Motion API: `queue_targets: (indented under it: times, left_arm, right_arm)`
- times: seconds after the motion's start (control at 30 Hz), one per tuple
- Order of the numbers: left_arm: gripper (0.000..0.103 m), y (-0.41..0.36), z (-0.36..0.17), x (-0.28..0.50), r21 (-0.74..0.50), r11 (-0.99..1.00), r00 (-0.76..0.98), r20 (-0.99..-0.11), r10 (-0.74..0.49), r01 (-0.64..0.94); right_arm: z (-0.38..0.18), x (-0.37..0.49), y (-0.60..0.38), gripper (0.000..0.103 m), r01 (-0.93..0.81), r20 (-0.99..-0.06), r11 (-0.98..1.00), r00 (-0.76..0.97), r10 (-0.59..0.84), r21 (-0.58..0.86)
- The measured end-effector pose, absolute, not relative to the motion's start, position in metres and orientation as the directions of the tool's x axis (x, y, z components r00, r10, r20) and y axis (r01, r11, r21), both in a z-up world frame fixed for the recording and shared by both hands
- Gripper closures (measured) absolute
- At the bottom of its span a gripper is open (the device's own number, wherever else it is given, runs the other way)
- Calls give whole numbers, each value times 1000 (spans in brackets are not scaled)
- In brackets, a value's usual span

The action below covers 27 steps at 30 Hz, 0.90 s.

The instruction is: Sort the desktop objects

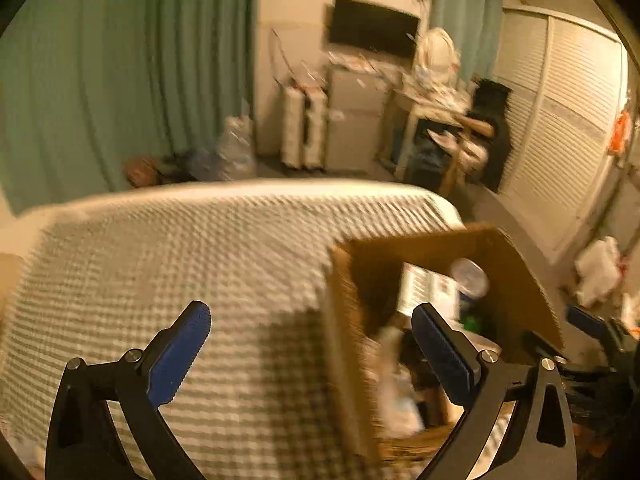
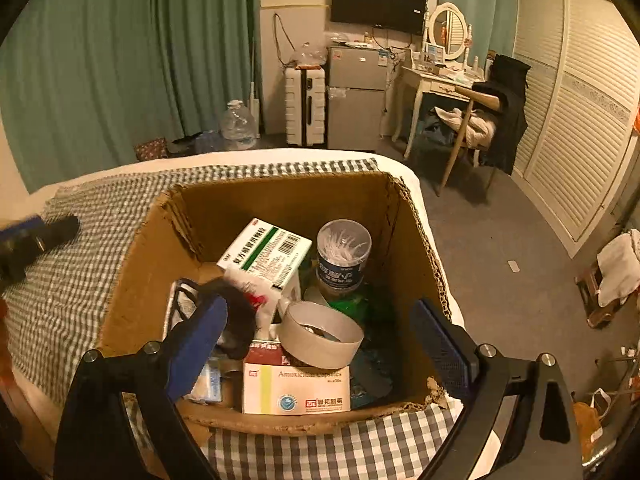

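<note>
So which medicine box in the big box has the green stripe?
The tilted medicine box leaning at the back of the cardboard box. The flat Amoxicillin box at the front has a yellow stripe instead.

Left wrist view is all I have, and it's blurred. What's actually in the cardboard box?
Observer: A roll of tape lies in the middle of the cardboard box.
Operator: Any medicine?
Observer: An Amoxicillin carton sits against the near wall.
Operator: The round thing at the back?
Observer: A clear tub of cotton swabs, upright beside a green-striped medicine box.
Operator: Right tongs holding anything?
Observer: No, the right tongs are open over the box.
</note>
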<state>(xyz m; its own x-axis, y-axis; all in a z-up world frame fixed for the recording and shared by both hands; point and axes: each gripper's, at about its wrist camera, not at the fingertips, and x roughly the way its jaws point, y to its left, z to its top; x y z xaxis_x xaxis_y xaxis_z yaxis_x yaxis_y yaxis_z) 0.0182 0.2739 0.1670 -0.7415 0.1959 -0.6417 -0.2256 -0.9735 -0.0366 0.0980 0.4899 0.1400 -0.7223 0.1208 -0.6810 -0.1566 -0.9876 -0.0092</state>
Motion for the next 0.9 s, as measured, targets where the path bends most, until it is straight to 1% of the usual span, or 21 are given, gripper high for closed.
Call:
queue_targets:
  times: [0.13, 0.2, 0.27, 0.3, 0.4, 0.43, 0.5, 0.53, 0.7, 0.9]
  left_arm:
    - [0, 231, 179, 42, 34, -991, -825, -557, 91, -132]
    - [0, 208, 168, 61, 75, -995, -849, -529, 14, -63]
    - [0, 185, 147, 72, 86, -996, -856, -513, -63, 22]
    - [0, 175, 135, 76, 67, -996, -848, -523, -88, 62]
    - [0, 149, 117, 78, 10, -996, -815, -574, -75, 84]
    - [0, 145, 117, 78, 5, -995, -815, -572, -87, 102]
    - [0, 138, 119, 83, -8, -993, -827, -554, -96, 121]
    - [0, 137, 119, 85, -12, -993, -832, -547, -90, 115]
    - [0, 152, 114, 85, 31, -999, -836, -546, -48, 37]
    - [0, 157, 107, 81, 40, -999, -823, -567, -29, 7]
  right_arm:
    - [155, 120, 449, 7, -68, -610, -996, -792, 24, 49]
    - [149, 126, 428, 0, -24, -588, -998, -809, -17, 63]
    - [132, 134, 401, 0, -15, -551, -997, -834, -31, 79]
    - [126, 137, 393, 0, -17, -534, -995, -845, -40, 101]
    - [113, 136, 376, 0, 6, -506, -970, -853, -131, 242]
    - [114, 132, 372, 0, 11, -516, -970, -845, -138, 243]
    - [119, 127, 364, 0, -17, -548, -987, -833, -75, 161]
    - [120, 126, 362, 0, -15, -558, -990, -827, -68, 142]
    - [117, 122, 366, 0, -40, -571, -988, -819, -51, 147]
    - [109, 118, 370, 0, -68, -594, -987, -804, -33, 147]
